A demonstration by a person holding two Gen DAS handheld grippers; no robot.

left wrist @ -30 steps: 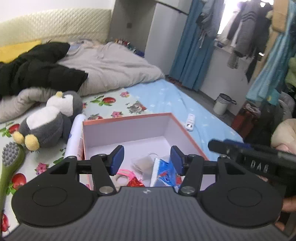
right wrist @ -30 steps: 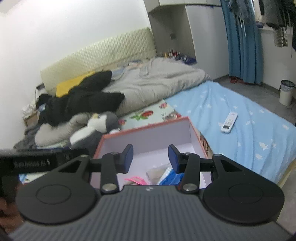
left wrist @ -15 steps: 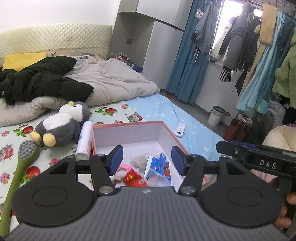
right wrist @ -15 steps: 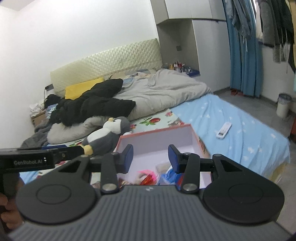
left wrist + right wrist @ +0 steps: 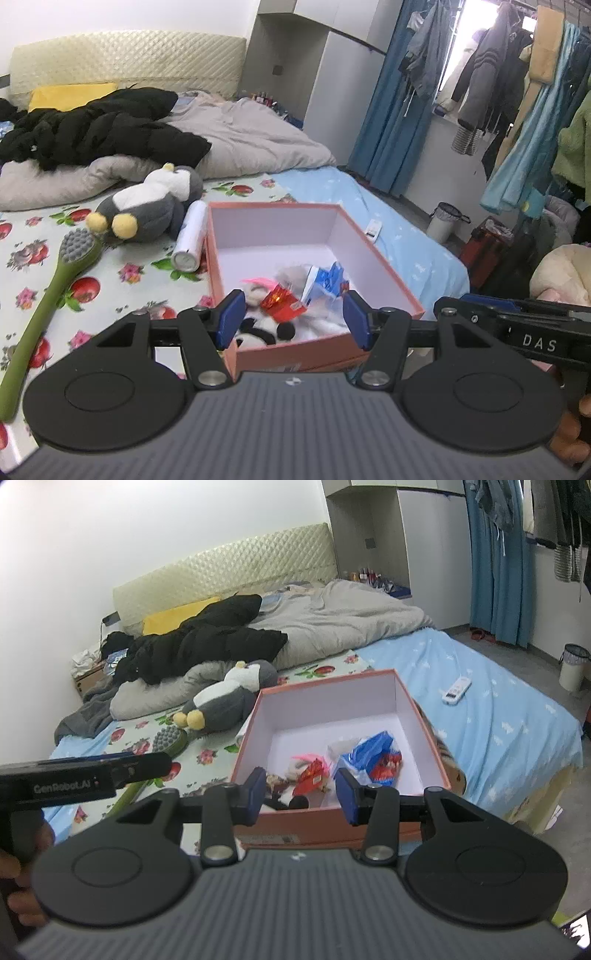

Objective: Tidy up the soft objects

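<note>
Both tools hang above the near edge of the box (image 5: 402, 705), and neither holds anything: the left gripper (image 5: 291, 319) has its jaws spread wide and empty, and the right gripper (image 5: 301, 795) is the same. The likely step is fetching the next soft thing, and the best candidate looks to be the plush penguin (image 5: 147, 205), which lies on its side on the floral sheet (image 5: 122, 273) just left of the box, beyond the white bottle (image 5: 190, 236). To do it well, I would send the left gripper over the bottle and the green brush (image 5: 55, 284) rather than through them, close on the grey body and not on a yellow foot, squeeze enough for the stuffing to bunch between the pads, then lift clear of the box wall before lowering it in. The penguin looks bulky against the box's free floor, so the far, bare half is the place to aim for. The box itself is salmon outside, white inside, open, and sits on the bed (image 5: 498, 709); its near half already holds a panda toy (image 5: 266, 330), a red packet (image 5: 312, 771) and a blue bag (image 5: 369, 751). The remote (image 5: 457, 690) lies well apart on the blue sheet.
</note>
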